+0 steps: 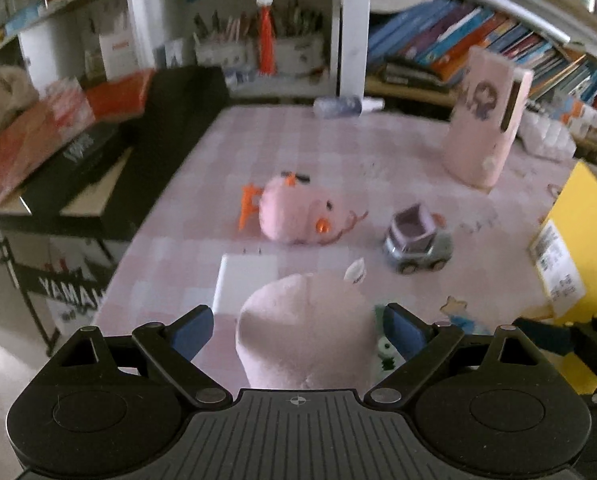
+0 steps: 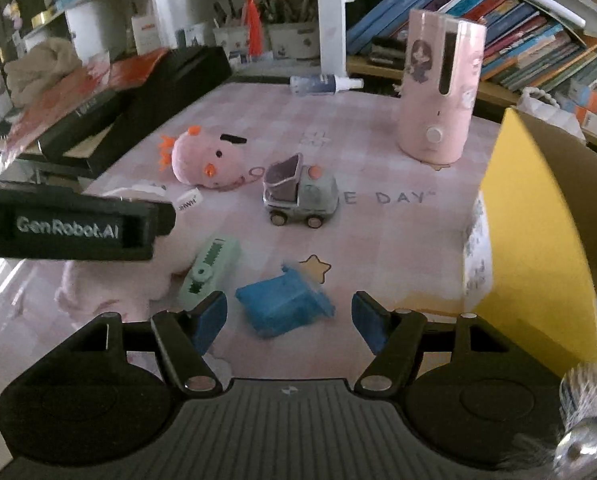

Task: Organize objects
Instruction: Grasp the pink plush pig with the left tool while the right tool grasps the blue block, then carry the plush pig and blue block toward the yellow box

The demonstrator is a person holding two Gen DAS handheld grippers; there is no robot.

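Note:
My left gripper (image 1: pixel 298 330) is open, its blue pads on either side of a pale pink plush (image 1: pixel 306 328) without touching it. My right gripper (image 2: pixel 290 320) is open and empty just above a blue packet (image 2: pixel 284 306) on the pink checked mat (image 2: pixel 378 240). A mint green stapler-like item (image 2: pixel 210 270) lies left of the packet. A pink plush chick (image 2: pixel 206 160) and a grey toy truck (image 2: pixel 298 196) lie mid-table; both also show in the left wrist view, the chick (image 1: pixel 294 212) left of the truck (image 1: pixel 416 242).
A yellow cardboard box (image 2: pixel 538 248) stands open at the right edge. A tall pink humidifier (image 2: pixel 438 88) stands at the back right, a spray bottle (image 2: pixel 322 84) lies at the back. Black cases (image 2: pixel 138 100) and bookshelves border the left and rear. A white card (image 1: pixel 246 280) lies by the plush.

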